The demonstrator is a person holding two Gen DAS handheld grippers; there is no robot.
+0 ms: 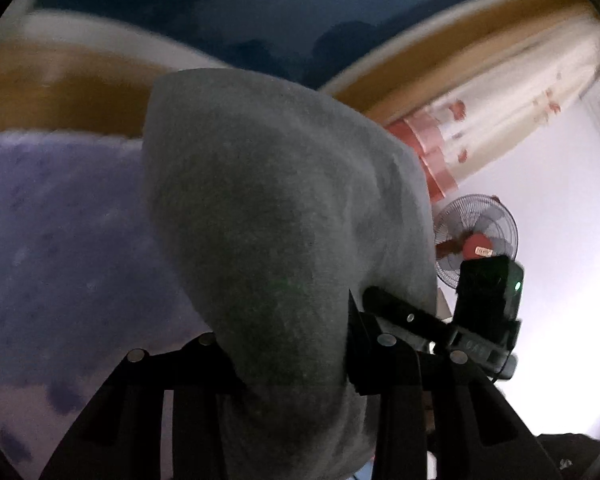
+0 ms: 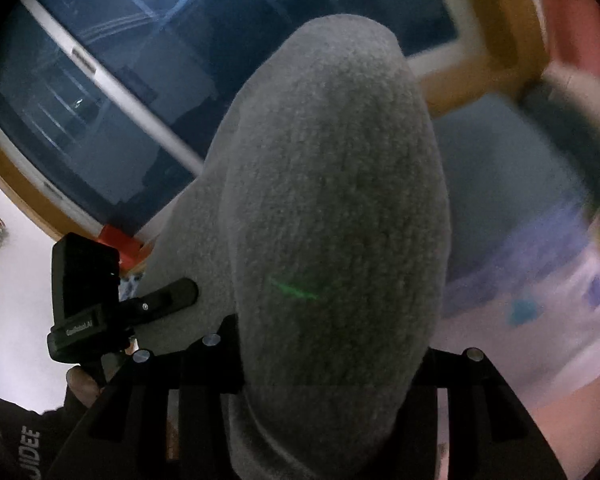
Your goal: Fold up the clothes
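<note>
A grey fleecy garment (image 1: 276, 216) bulges up between the fingers of my left gripper (image 1: 288, 364), which is shut on it and held up in the air. The same grey garment (image 2: 332, 220) fills the middle of the right wrist view, pinched in my right gripper (image 2: 324, 368), also shut on it. The other gripper shows in each view: the right one (image 1: 484, 312) beside the cloth in the left wrist view, the left one (image 2: 88, 300) at the left in the right wrist view. Most of the garment hangs out of sight below.
A purple patterned bed cover (image 1: 60, 240) lies below at the left. A dark window (image 2: 120, 92) with a yellow wooden frame is behind. A floral curtain (image 1: 500, 120) and a standing fan (image 1: 476, 236) stand by the white wall.
</note>
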